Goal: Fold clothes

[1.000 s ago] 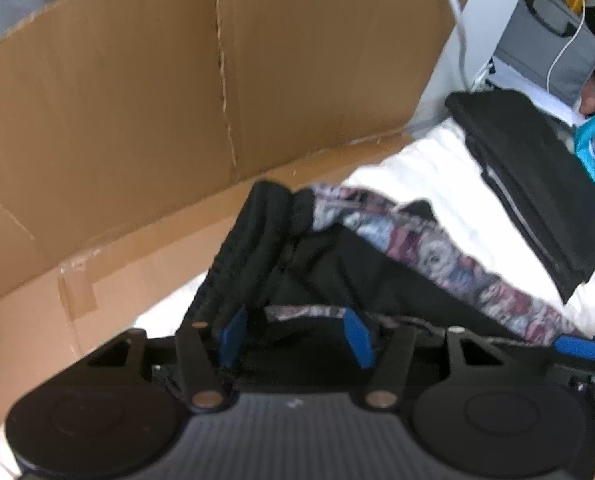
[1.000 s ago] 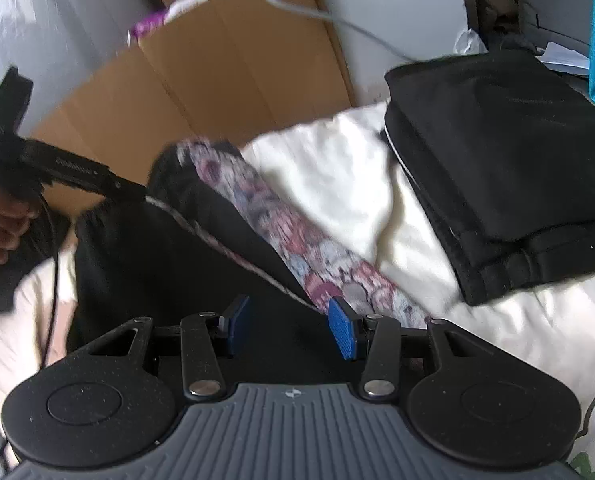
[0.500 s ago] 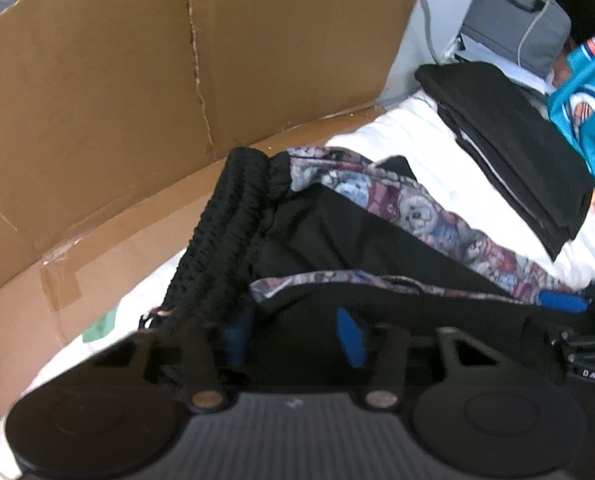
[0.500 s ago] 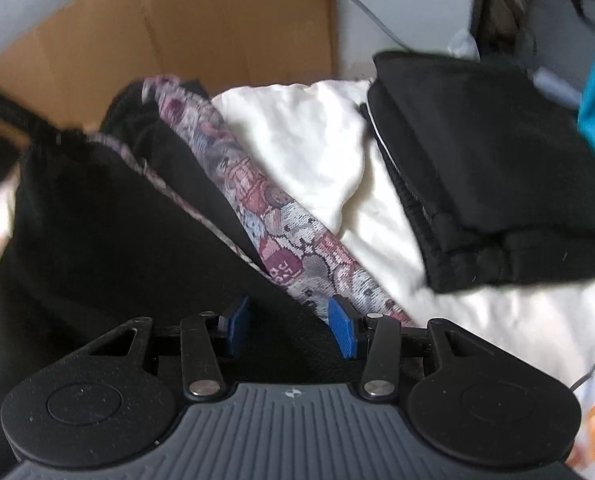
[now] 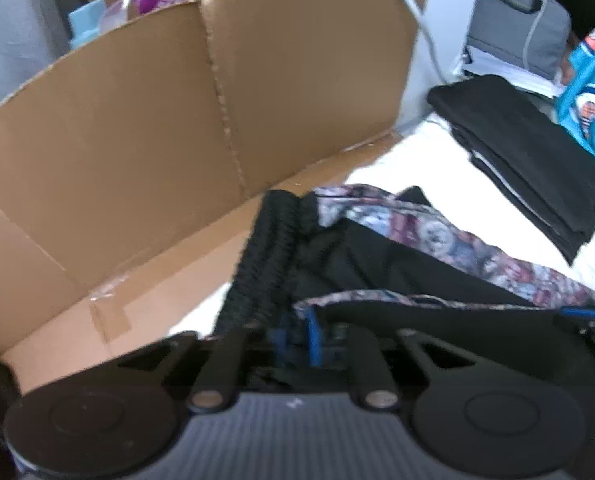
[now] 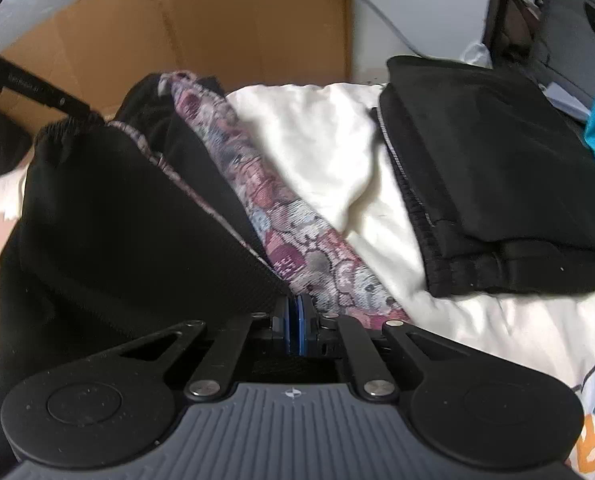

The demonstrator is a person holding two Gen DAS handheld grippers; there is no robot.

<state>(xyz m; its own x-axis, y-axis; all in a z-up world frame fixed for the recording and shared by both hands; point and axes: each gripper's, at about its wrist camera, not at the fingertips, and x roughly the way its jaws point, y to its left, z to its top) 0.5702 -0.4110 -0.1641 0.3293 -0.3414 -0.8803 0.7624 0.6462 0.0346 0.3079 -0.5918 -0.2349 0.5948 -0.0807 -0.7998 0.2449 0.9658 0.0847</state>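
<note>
A black garment with a patterned purple-grey lining (image 5: 437, 240) lies on the white bedding, its ribbed black waistband (image 5: 265, 256) toward the cardboard. My left gripper (image 5: 297, 336) is shut on the garment's near edge by the waistband. In the right wrist view the same garment (image 6: 109, 216) fills the left half, with the patterned strip (image 6: 297, 240) running diagonally. My right gripper (image 6: 295, 320) is shut on the garment's edge where black fabric meets the patterned strip. The left gripper (image 6: 29, 88) shows at far left, holding the other end.
A large flattened cardboard box (image 5: 177, 120) stands behind the garment. A folded black garment stack (image 5: 529, 156) (image 6: 497, 168) lies on the white bedding (image 6: 329, 152) to the right. A teal printed cloth (image 5: 593, 92) and a grey bag (image 5: 517, 20) are at far right.
Both grippers were open around the garment's edge; both have closed on it. The held edge is now lifted and stretched between them.
</note>
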